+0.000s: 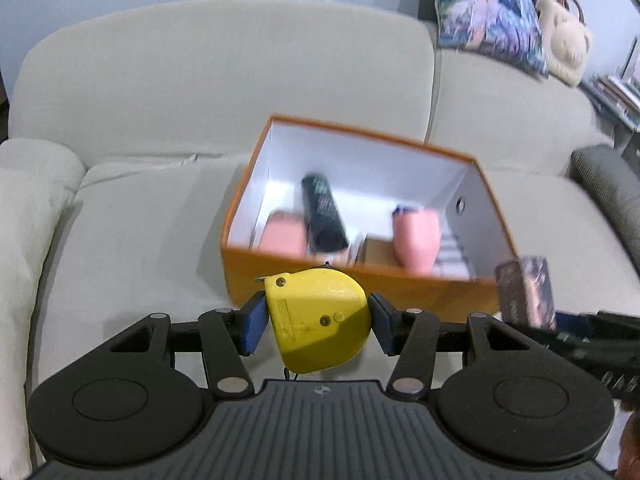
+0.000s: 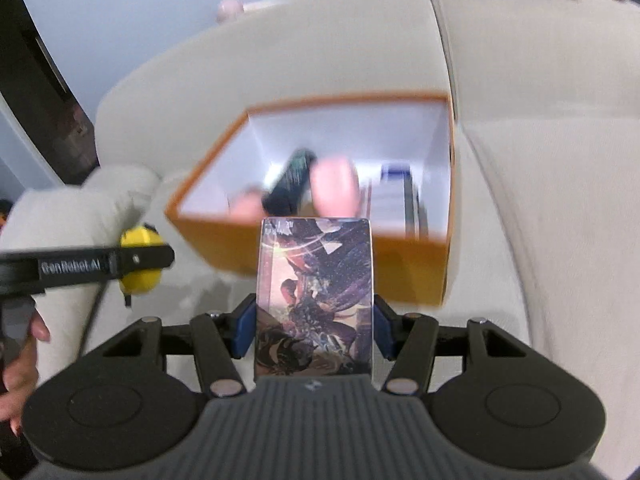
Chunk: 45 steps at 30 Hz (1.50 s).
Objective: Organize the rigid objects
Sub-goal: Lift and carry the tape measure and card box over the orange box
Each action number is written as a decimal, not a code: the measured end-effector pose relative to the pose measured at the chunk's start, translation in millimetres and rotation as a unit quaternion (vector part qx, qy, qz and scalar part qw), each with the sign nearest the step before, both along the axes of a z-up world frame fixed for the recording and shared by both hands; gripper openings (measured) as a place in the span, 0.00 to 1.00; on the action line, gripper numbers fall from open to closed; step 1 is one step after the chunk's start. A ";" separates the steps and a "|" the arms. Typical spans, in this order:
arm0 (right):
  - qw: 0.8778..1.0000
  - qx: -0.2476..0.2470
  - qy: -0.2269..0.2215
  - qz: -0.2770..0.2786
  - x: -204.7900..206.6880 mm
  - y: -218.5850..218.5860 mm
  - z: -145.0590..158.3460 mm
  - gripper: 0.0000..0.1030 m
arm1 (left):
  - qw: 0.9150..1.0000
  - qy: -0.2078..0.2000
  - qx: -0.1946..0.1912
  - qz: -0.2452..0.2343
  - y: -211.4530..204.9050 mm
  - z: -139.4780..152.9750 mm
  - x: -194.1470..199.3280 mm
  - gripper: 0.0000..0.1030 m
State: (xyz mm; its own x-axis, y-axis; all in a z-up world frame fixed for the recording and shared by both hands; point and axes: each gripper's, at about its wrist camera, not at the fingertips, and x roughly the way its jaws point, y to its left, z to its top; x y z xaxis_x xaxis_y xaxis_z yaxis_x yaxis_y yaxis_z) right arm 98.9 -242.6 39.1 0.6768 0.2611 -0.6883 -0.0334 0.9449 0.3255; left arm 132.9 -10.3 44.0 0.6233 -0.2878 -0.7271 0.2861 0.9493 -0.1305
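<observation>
Soft, even indoor light fills both views, with no glare and only faint shadow on the sofa (image 1: 140, 240) just left of the box (image 1: 360, 284). Motion blur smears the box (image 2: 408, 264) and everything inside it, more strongly in the right wrist view. Near gripper parts stay sharp. Fisheye bending curves the sofa back above the box, and the corners fall dark

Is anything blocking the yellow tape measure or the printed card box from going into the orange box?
Nothing visible does. The orange box is open-topped. Black tube and pink items lie inside, with bare floor at the back. The tape measure and card box are short of its near wall.
</observation>
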 end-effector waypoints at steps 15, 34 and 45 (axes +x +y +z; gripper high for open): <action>0.999 -0.030 0.012 -0.029 144.5 -29.8 16.8 0.58 | 0.999 0.016 0.024 0.033 -31.5 -22.7 129.9 0.60; 0.991 -0.082 0.097 -0.035 234.7 -6.5 -64.0 0.58 | 0.996 0.026 0.086 -0.008 -45.4 -71.8 142.8 0.60; 0.986 -0.113 0.120 -0.035 248.2 5.8 -87.6 0.58 | 0.992 0.013 0.122 -0.008 -55.1 -78.2 140.5 0.60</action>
State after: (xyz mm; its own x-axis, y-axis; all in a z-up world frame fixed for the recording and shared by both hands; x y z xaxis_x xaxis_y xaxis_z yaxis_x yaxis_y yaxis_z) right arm 347.1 -236.8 -48.5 0.4975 0.0415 -0.8665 0.0866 0.9915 0.0972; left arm 273.4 -65.4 -34.2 0.5994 -0.1105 -0.7928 0.3014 0.9487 0.0956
